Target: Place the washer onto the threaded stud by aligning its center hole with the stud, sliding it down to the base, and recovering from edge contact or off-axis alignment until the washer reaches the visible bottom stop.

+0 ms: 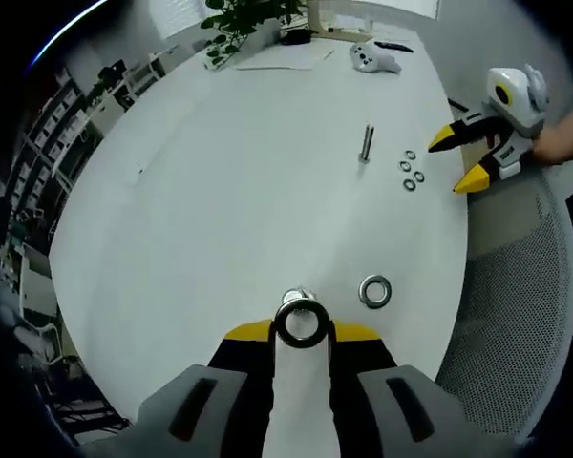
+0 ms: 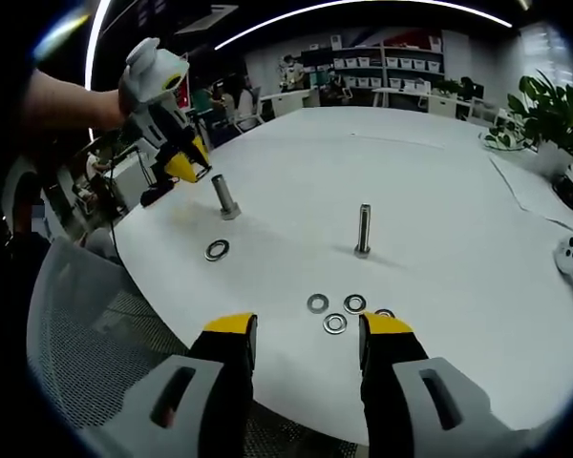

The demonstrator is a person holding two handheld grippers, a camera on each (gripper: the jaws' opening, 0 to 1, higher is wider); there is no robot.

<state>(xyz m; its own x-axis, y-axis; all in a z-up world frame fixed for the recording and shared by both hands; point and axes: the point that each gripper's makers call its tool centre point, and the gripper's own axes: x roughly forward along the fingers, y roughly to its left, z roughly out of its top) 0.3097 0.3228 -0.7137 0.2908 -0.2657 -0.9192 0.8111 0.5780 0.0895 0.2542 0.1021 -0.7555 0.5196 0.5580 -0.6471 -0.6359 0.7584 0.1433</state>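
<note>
My left gripper point(image 1: 303, 332) is shut on a dark washer point(image 1: 301, 323), held flat between its yellow tips. Just beyond the washer stands a short metal stud point(image 1: 299, 298), not inside its hole. In the right gripper view the same stud point(image 2: 226, 196) stands upright on the white table point(image 2: 439, 191), with the left gripper point(image 2: 172, 181) just to its left. A loose washer point(image 1: 374, 291) lies flat on the table close by, the same washer point(image 2: 217, 250) lying in front of the stud. My right gripper point(image 2: 308, 343) is open and holds nothing.
A taller thin stud point(image 2: 363, 229) stands mid-table with several small washers point(image 2: 335, 323) before the right gripper point(image 1: 447, 167). A game controller point(image 1: 374, 59) and a plant point(image 1: 239, 24) sit at the far end. A mesh chair point(image 1: 516, 315) stands against the table edge.
</note>
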